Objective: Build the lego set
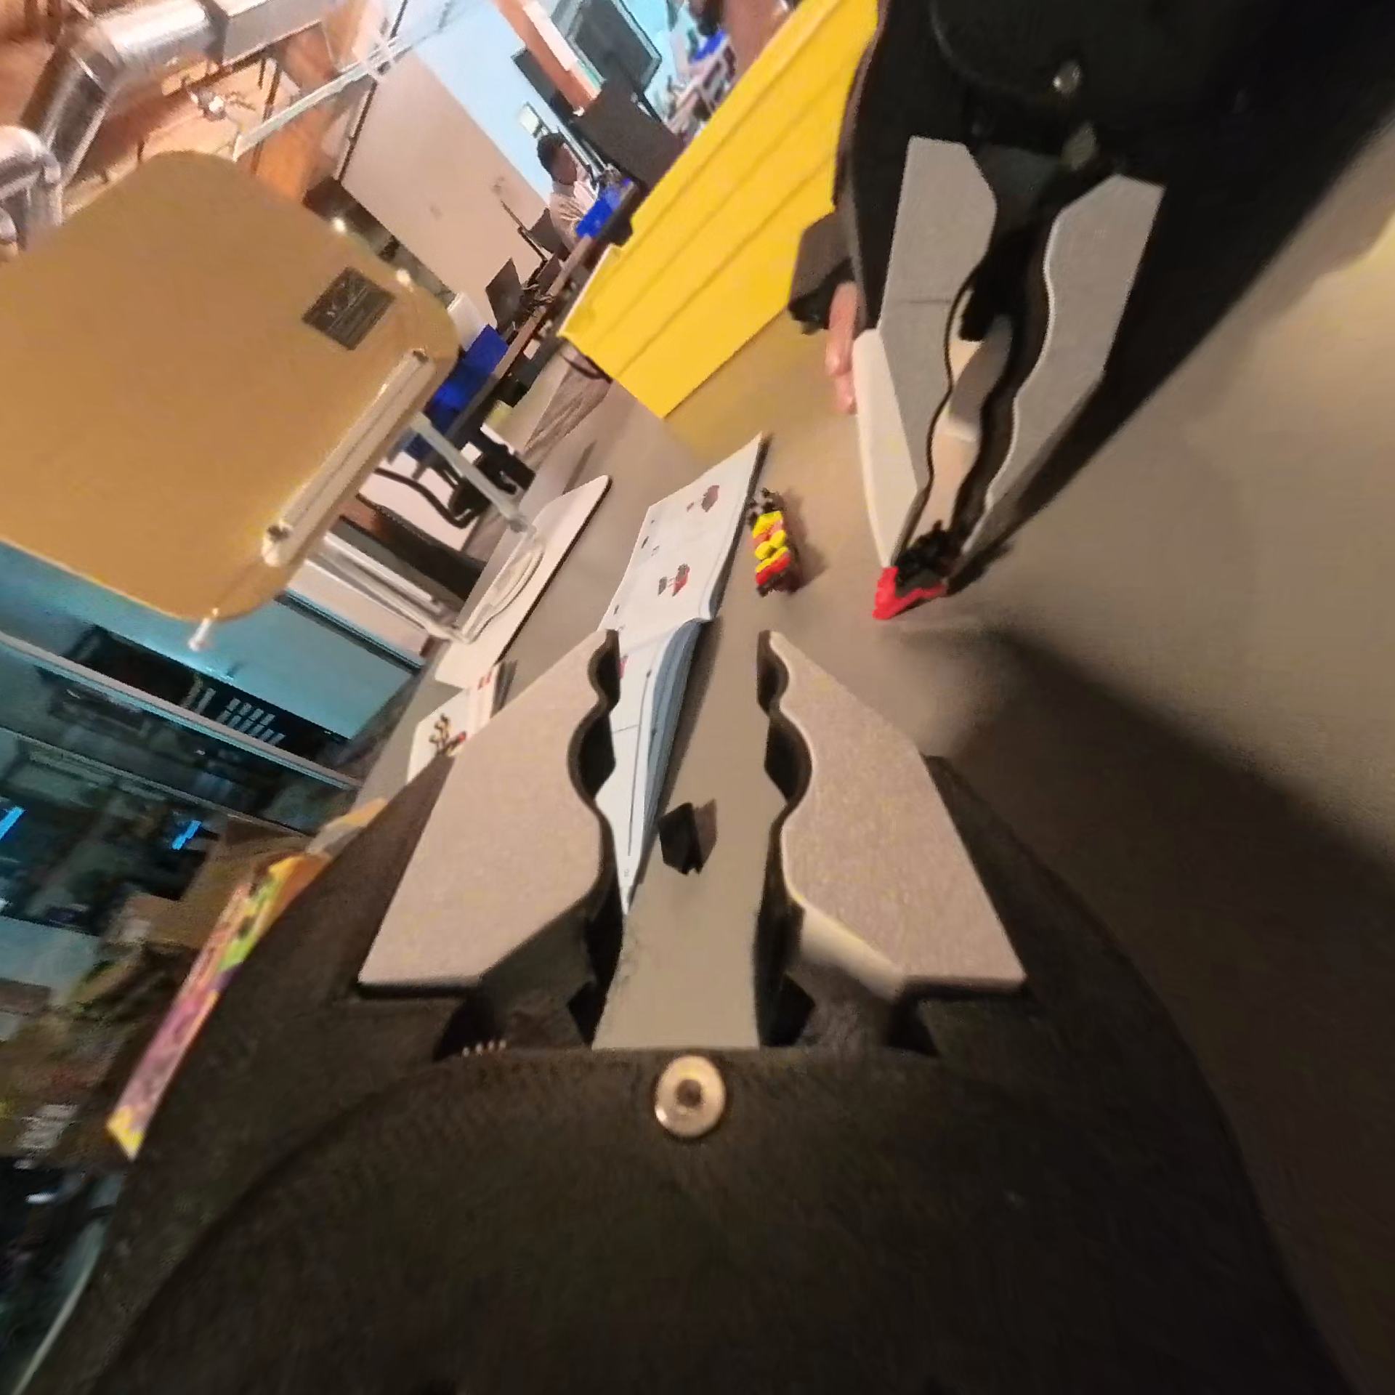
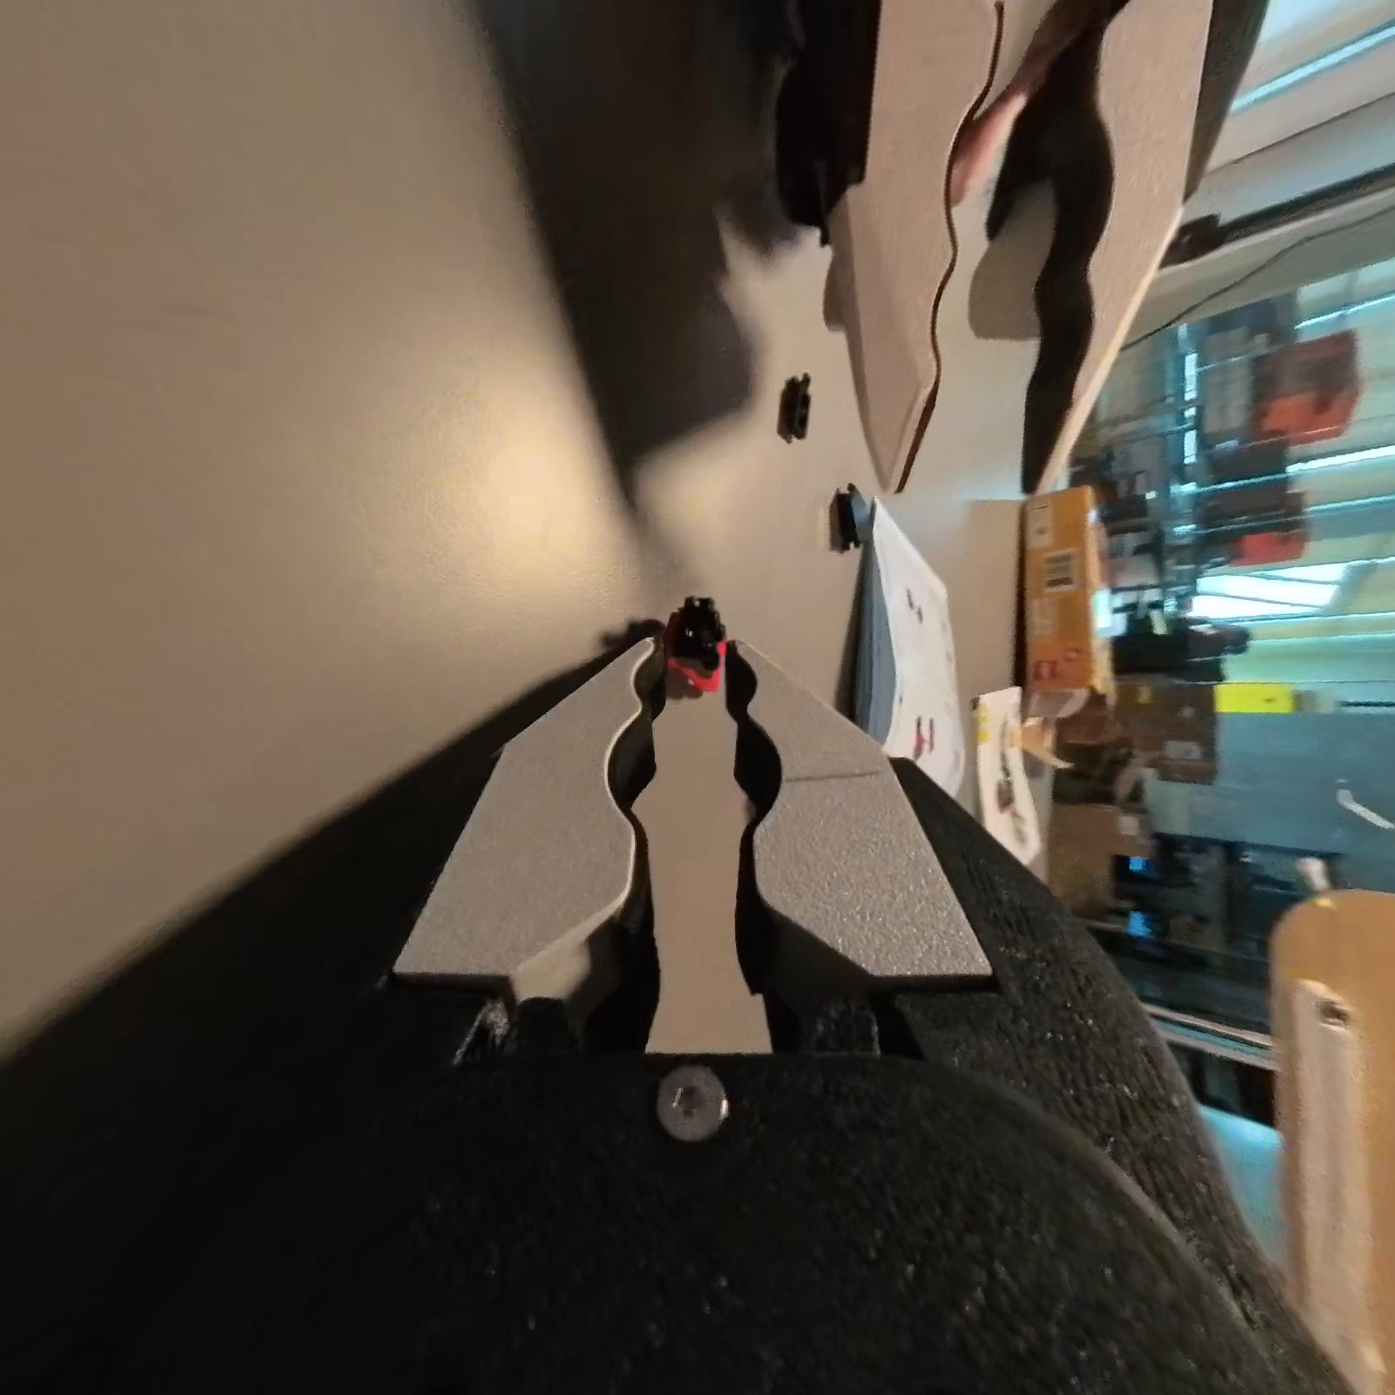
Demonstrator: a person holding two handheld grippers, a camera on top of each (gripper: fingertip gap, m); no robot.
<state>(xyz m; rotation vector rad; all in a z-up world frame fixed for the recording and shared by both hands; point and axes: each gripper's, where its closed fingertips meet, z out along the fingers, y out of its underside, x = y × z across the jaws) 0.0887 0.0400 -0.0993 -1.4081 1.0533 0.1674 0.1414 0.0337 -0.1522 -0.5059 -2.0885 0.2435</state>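
My right gripper point(image 2: 693, 651) is shut on a small red and black lego assembly point(image 2: 694, 657), held at the fingertips against the grey table point(image 2: 302, 377). In the left wrist view the right gripper point(image 1: 936, 562) presses that assembly point(image 1: 909, 589) down on the table. My left gripper point(image 1: 691, 649) is open and low over the table. A loose black piece point(image 1: 687, 838) lies between its fingers, beside the open instruction booklet point(image 1: 679, 558). A red, yellow and black sub-assembly point(image 1: 774, 551) stands past the booklet. The right wrist view shows the open left gripper point(image 2: 966, 475) and two black pieces point(image 2: 794, 408) point(image 2: 849, 521).
A yellow bin point(image 1: 717, 226) stands at the table's far end. A tan panel point(image 1: 189, 377) on a clear stand and a white board point(image 1: 543, 543) sit left of the booklet. A yellow lego box point(image 2: 1057, 596) lies near the booklet point(image 2: 906, 642). A person sits far off.
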